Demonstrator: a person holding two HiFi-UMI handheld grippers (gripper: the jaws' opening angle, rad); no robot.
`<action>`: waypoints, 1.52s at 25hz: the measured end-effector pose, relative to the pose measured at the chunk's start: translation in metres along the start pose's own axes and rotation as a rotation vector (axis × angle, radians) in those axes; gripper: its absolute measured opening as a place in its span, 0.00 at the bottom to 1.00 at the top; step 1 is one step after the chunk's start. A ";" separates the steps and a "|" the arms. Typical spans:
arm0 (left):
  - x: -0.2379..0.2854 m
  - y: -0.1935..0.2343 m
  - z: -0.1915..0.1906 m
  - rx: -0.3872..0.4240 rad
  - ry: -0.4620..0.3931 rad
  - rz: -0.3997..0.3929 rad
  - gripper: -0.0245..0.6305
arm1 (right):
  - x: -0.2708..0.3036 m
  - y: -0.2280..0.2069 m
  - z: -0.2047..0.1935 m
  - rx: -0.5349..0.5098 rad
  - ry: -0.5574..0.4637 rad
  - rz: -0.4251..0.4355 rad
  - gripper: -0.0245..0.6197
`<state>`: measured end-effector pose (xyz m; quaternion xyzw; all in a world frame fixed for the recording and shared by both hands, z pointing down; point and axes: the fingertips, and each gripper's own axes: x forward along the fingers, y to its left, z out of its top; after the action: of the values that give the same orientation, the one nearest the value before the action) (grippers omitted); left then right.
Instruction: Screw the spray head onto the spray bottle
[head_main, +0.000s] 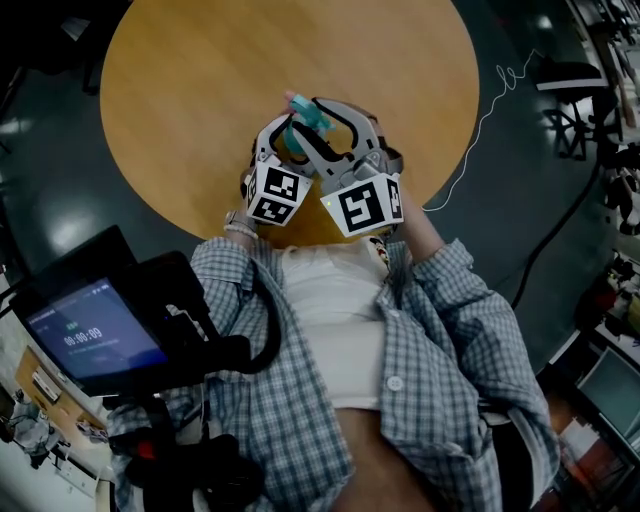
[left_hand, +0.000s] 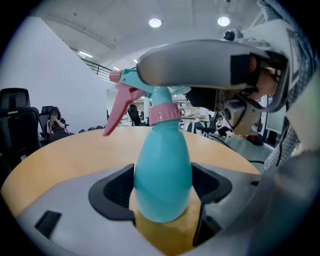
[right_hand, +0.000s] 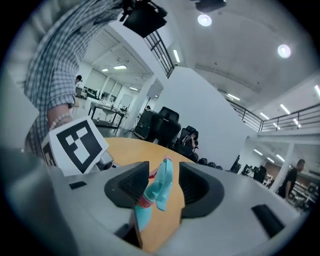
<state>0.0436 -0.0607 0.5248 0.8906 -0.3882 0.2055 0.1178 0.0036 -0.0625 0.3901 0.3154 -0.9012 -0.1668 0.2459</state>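
Observation:
A teal spray bottle (left_hand: 162, 175) with a pink collar (left_hand: 165, 114) stands upright between my left gripper's (left_hand: 162, 192) two black pads, which press on its body. Its teal spray head (left_hand: 132, 80) with a pink trigger (left_hand: 116, 112) sits on the neck. In the right gripper view the spray head (right_hand: 163, 181) lies between my right gripper's (right_hand: 162, 187) pads, with a gap beside it, so that gripper is open. In the head view both grippers meet over the near edge of the round wooden table (head_main: 200, 100), left gripper (head_main: 288, 128) below, right gripper (head_main: 322, 108) around the head (head_main: 307, 117).
A black stand with a lit screen (head_main: 95, 330) is at the lower left, close to the person's body. A white cable (head_main: 480, 130) trails over the dark floor right of the table. Office chairs (right_hand: 165, 125) and a seated person (left_hand: 55, 125) are beyond the table.

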 end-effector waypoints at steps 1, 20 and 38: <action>0.000 -0.001 0.000 0.002 0.000 -0.001 0.59 | -0.004 -0.003 0.002 0.026 -0.010 0.012 0.29; -0.025 -0.012 -0.005 0.048 0.014 -0.049 0.59 | -0.032 0.018 -0.038 0.143 0.056 0.769 0.29; -0.047 -0.010 -0.011 0.072 0.026 -0.112 0.59 | -0.015 0.053 -0.006 0.216 -0.051 0.883 0.22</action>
<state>0.0189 -0.0197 0.5122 0.9119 -0.3284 0.2240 0.1020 -0.0085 -0.0140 0.4141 -0.0795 -0.9674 0.0413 0.2369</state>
